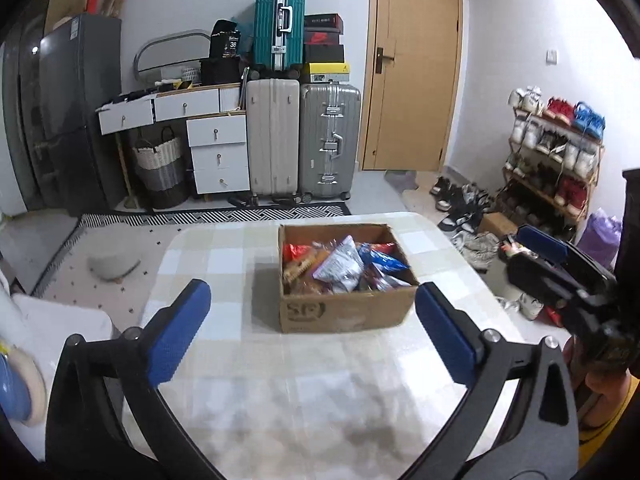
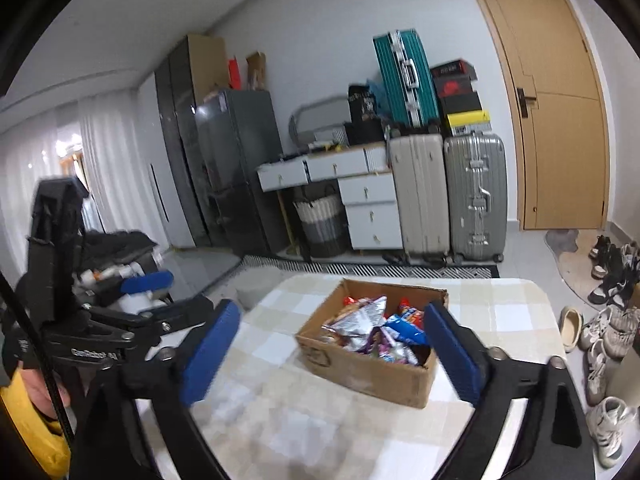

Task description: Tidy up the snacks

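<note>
Both grippers are hovering over the table with their fingers spread wide, holding nothing, while the snacks are sitting in the cardboard box.

The left gripper (image 1: 312, 332) is hanging above the near part of the checked table (image 1: 224, 248), its blue-padded fingers (image 1: 178, 338) standing well apart on either side of the cardboard box (image 1: 344, 312), which is resting on the table ahead of them. The right gripper (image 2: 332, 354) is likewise gaping open and empty, framing the same box (image 2: 372, 368) from a slanted angle. Inside the box, the snacks (image 1: 340, 266) are lying in a loose heap: a silvery bag on top, with red and blue packets beside it. Behind the table, suitcases (image 1: 300, 140) are standing against the wall, near a wooden door (image 1: 412, 64) and a shoe rack (image 1: 556, 160).
</note>
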Tool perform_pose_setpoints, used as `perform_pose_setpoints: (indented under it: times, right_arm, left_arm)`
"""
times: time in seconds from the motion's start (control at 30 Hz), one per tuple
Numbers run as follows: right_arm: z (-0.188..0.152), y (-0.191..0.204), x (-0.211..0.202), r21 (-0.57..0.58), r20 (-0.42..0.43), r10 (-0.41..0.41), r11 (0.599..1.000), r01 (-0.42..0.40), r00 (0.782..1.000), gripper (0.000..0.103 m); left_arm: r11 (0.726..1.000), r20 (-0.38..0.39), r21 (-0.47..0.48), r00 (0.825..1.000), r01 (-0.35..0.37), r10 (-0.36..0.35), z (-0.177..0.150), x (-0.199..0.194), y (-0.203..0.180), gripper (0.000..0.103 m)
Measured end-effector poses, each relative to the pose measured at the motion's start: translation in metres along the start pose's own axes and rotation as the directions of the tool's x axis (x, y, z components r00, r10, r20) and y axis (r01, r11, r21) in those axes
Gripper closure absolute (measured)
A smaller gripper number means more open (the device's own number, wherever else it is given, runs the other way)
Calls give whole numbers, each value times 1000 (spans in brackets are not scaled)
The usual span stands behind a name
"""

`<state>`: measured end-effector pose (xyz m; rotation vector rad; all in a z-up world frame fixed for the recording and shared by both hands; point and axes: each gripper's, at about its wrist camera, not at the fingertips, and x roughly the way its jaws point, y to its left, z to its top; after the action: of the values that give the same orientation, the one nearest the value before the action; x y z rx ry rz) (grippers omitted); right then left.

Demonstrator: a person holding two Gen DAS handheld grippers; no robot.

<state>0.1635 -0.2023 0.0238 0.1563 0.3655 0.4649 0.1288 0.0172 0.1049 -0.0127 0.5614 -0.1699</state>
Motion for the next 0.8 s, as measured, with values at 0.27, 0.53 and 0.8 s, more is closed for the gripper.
perform_pose_setpoints:
  times: [0.27, 0.53, 0.8]
  right_arm:
    - [-34, 32, -77, -42, 137, -2, 999, 7, 991, 1]
    - [-84, 23, -93, -38, 150, -25, 999, 31, 988, 1]
    - [-114, 12, -93, -51, 201, -109, 991, 122, 973, 1]
  left_arm:
    - [997, 98, -26, 993, -69, 71, -51, -66, 8, 1]
    - [989, 144, -71, 980, -128, 137, -102, -65, 30, 1]
    - [983, 115, -75, 978, -167, 175, -131, 0, 35, 1]
